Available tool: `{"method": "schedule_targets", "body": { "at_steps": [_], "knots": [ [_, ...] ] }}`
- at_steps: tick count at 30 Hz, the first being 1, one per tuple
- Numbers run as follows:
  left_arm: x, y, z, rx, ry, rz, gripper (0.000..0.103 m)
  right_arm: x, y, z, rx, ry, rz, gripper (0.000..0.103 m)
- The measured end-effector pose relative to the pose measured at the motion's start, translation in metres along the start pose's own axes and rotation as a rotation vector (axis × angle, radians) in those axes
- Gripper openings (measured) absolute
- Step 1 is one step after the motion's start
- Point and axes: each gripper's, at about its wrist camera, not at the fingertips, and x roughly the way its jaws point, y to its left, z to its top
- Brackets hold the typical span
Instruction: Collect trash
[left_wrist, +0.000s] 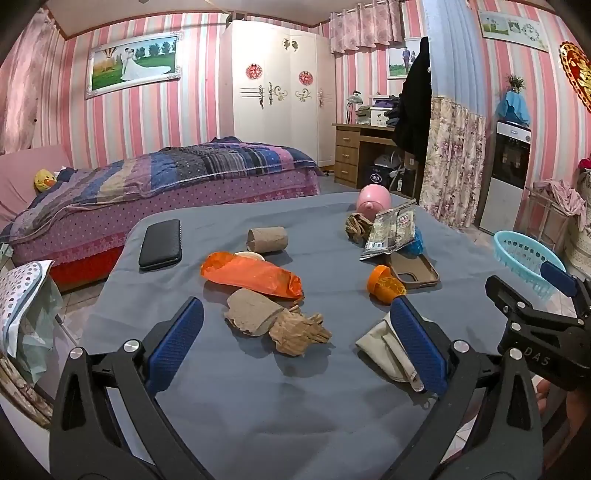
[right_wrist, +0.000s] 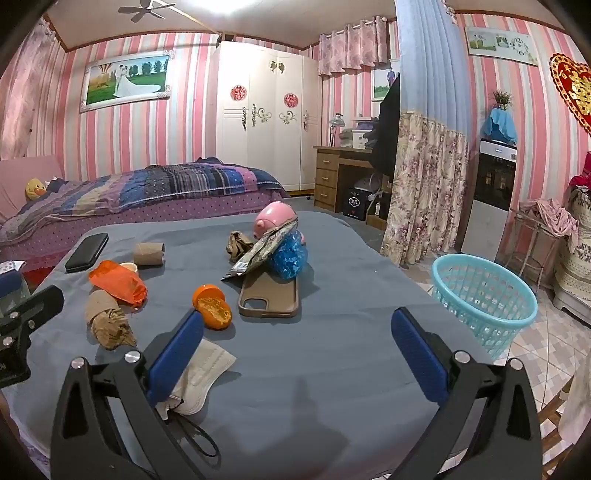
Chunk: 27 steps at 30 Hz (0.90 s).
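With both tongs, left and right, spread and holding nothing, trash such as the paper wad lies on the table, and phone case may get binned into the far-right basket.

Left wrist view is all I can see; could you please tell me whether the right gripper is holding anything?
Observer: No, the right gripper is open, with only grey cloth between its fingers.
Operator: Thank you. Is there anything in the blue basket yet?
Observer: The basket stands upright on the tiled floor, and what I can see of its inside looks empty.
Operator: And the mask nearest me?
Observer: The face mask lies flat on the cloth, partly hidden behind the right gripper's left finger.
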Motion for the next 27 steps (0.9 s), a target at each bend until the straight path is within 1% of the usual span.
{"method": "schedule_targets", "body": {
  "at_steps": [27],
  "knots": [
    [0.0004, -0.0025, -0.0003, 0.009, -0.001, 0.004, 0.098, 0.0041, -0.0047, 0.0009, -0.013, -0.002, -0.011, 0.099]
  ]
}}
